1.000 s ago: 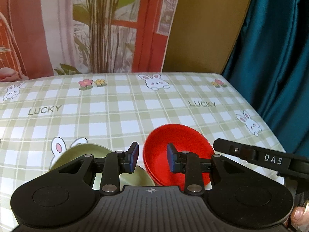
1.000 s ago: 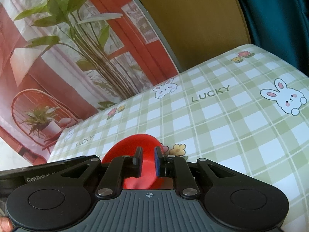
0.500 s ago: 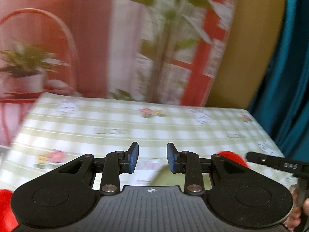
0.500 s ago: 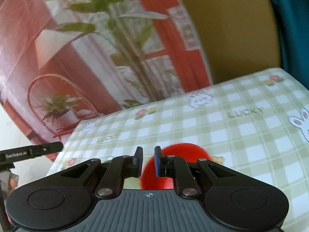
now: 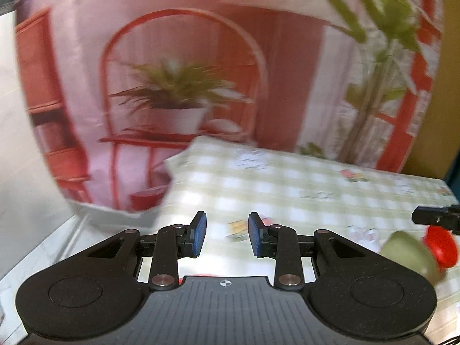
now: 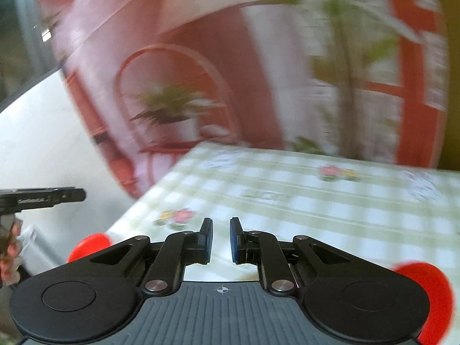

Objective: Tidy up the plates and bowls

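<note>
The left gripper [image 5: 225,234] has swung away to the left with its jaws parted and nothing between them. The right gripper [image 6: 220,240] is almost closed and also empty. From the left gripper, the green bowl [image 5: 409,254] and the red bowl [image 5: 441,247] now lie far at its right on the desk [image 5: 287,184], no longer under it. Another red dish [image 6: 89,245] appears at the left desk edge; probably this one is the next target.
</note>
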Demonstrator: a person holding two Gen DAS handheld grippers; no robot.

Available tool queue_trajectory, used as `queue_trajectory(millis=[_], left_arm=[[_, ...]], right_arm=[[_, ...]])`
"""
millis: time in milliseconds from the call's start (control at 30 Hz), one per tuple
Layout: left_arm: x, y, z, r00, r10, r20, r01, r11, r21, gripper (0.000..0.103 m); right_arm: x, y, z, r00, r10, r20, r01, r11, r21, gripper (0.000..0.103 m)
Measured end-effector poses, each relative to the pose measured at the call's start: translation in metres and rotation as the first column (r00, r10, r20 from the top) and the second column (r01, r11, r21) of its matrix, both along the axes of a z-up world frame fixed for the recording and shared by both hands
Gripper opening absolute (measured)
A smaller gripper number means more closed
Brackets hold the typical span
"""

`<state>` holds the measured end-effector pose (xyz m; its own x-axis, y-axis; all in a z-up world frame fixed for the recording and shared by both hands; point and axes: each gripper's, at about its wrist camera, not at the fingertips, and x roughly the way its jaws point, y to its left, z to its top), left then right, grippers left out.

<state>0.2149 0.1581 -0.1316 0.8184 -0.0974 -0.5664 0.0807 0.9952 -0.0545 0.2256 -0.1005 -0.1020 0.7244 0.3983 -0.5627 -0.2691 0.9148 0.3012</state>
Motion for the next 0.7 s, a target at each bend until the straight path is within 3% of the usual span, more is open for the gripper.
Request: queue_trajectory(millis=[267, 500, 700], left_arm=[[-0.017, 0.066, -0.030, 0.992, 0.111, -0.053, -0.114, 0.992, -0.046, 0.033], [-0.028, 0.078, -0.054, 0.989, 0.117, -0.089, -0.127, 0.986, -0.111, 0.033], [-0.042, 0.081, -0.083, 0.986, 0.114, -0.120, -0.133, 0.976, -0.173, 0.033]], right_arm=[[0.031, 0.097, -0.004, 0.981, 0.192, -0.023, -0.192, 0.981, -0.035, 0.016], [0.037, 0.154, -0.022, 0.956, 0.285, -0.067, -0.290, 0.955, -0.069, 0.016], [0.036, 0.176, -0.044, 0.941, 0.309, -0.140, -0.322, 0.943, -0.081, 0.018]])
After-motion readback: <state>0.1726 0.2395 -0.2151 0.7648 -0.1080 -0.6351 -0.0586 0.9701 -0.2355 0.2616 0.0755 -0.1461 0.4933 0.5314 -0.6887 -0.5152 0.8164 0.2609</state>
